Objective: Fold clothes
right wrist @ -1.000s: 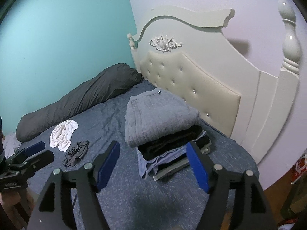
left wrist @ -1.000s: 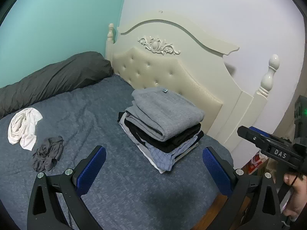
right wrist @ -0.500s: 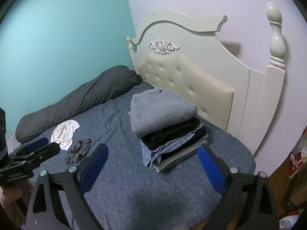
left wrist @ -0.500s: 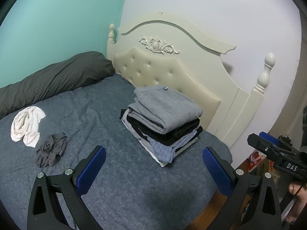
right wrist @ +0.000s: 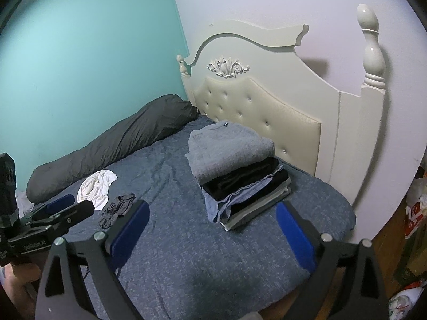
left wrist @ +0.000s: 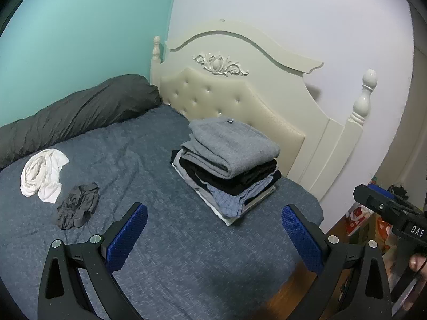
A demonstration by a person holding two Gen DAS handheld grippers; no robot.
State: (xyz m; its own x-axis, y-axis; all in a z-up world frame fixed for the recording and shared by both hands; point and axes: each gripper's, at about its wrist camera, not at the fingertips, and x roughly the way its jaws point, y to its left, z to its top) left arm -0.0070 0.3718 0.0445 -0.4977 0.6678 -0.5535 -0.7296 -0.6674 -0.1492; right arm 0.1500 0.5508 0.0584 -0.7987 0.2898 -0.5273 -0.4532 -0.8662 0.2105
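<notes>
A stack of folded clothes [left wrist: 229,165] [right wrist: 237,176], a grey top uppermost over black and blue checked pieces, rests on the blue bed [left wrist: 149,170] [right wrist: 173,240] near the headboard. A crumpled white garment [left wrist: 42,173] [right wrist: 96,186] and a crumpled dark grey one [left wrist: 77,205] [right wrist: 117,209] lie loose further left. My left gripper [left wrist: 213,230] is open and empty, held back from the stack over the bed's near edge. My right gripper [right wrist: 212,230] is open and empty too, short of the stack.
A cream tufted headboard [left wrist: 240,106] [right wrist: 267,112] with posts stands behind the stack. A dark grey rolled duvet [left wrist: 72,117] [right wrist: 114,146] runs along the teal wall. Wooden floor and bags [left wrist: 357,216] [right wrist: 412,218] sit right of the bed. A hand [left wrist: 417,261] holds the other gripper.
Both grippers have drawn back from the stack, which looks smaller and farther. The right gripper's jaws have widened. The clothes have not moved.
</notes>
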